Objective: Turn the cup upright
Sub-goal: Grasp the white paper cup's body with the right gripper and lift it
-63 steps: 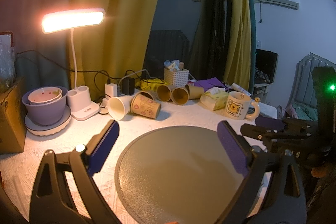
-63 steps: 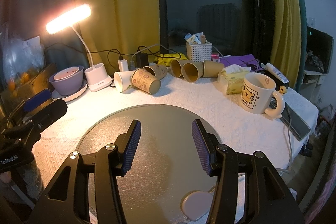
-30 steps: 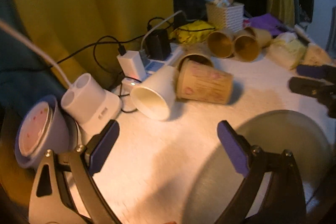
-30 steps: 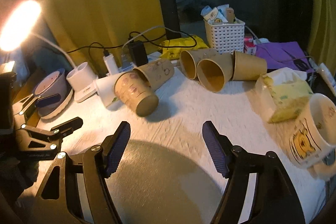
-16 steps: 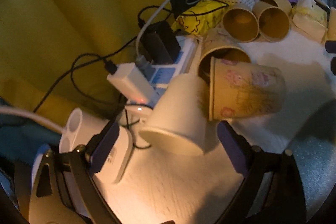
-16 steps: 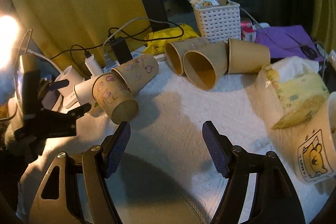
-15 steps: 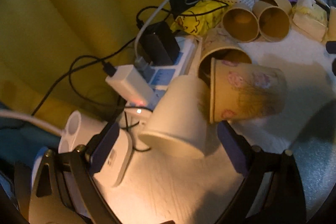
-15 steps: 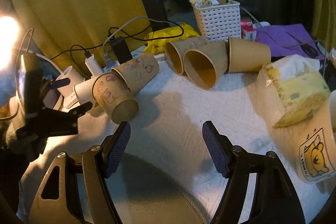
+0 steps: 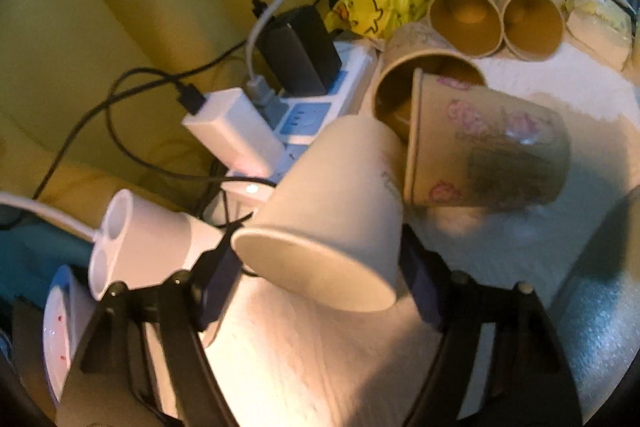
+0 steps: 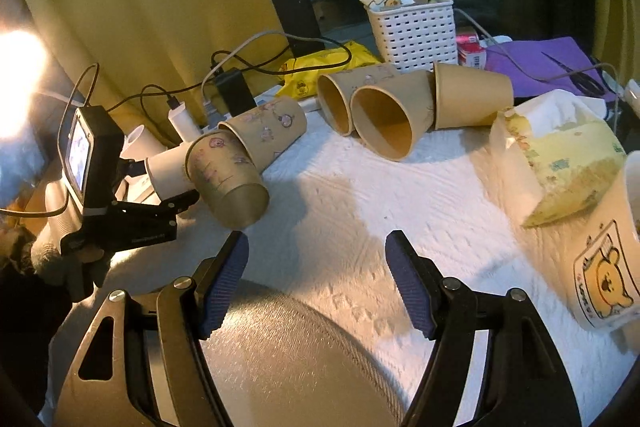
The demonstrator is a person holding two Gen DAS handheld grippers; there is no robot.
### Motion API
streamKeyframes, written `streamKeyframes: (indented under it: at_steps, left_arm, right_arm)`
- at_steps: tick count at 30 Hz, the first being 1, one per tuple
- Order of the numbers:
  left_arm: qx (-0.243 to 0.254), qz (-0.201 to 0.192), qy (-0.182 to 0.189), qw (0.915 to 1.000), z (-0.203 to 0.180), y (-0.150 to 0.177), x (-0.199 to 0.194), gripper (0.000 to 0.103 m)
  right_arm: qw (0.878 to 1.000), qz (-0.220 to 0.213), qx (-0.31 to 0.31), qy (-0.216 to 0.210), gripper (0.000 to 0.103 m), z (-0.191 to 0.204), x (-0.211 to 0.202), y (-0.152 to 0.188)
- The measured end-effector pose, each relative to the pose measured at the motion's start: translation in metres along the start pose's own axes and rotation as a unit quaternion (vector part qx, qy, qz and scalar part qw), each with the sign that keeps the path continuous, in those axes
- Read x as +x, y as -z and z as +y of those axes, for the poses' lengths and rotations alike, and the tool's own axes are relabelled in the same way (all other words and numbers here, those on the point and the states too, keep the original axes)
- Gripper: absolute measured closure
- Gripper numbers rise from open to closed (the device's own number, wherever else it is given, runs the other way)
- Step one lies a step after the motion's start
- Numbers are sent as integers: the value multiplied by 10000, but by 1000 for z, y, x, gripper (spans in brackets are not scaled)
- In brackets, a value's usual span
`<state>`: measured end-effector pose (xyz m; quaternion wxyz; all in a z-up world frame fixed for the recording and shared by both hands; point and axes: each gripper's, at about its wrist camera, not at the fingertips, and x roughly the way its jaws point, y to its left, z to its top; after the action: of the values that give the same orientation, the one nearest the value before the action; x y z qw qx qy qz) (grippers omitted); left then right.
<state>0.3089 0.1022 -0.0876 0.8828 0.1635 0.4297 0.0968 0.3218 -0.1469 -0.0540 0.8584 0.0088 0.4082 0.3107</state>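
A white paper cup [image 9: 332,211] lies on its side, mouth toward me, between the two fingers of my left gripper [image 9: 320,279]. The jaws stand open on either side of its rim; contact cannot be told. In the right wrist view the same cup [image 10: 166,171] shows beside the left gripper [image 10: 160,195]. A patterned cup [image 9: 484,147] lies on its side against it, with another patterned cup [image 9: 420,67] behind. My right gripper [image 10: 316,275] is open and empty above the white cloth.
Three brown cups [image 10: 384,123] lie on their sides near a white basket [image 10: 412,27]. A power strip with chargers [image 9: 296,99], a lamp base [image 9: 132,239], a tissue pack [image 10: 560,151], a bear mug [image 10: 608,259] and a grey round mat [image 10: 304,359] are on the table.
My left gripper has moved forward, so the white cup now sits between its fingers. The right gripper has held nearly still.
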Motion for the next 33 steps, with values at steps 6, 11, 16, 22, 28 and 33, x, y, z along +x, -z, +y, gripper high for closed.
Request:
streamKeyframes:
  at_steps: [6, 11, 16, 22, 28, 33]
  left_arm:
    - [-333, -242, 72, 9991, 9, 18, -41, 28]
    - [-500, -497, 271, 9971, 13, 41, -84, 28]
    - [-660, -775, 756, 9919, 4, 63, -131, 28]
    - [-517, -1097, 1645, 9789, -37, 82, -178, 28]
    - [-113, -1306, 2280, 9648, -91, 100, -205, 28]
    - [98, -1125, 2624, 9583, -115, 114, -204, 28]
  right_arm:
    - [9999, -88, -49, 35, 29, 13, -22, 9]
    - [9996, -160, -208, 41, 29, 34, -43, 24]
    - [9992, -244, -297, 150, 29, 50, -66, 43]
    - [9985, -285, -308, 357, 29, 60, -89, 71]
    - [9967, -179, -382, 693, 29, 62, -109, 105]
    - [9938, -37, -362, 1053, 29, 55, -119, 132]
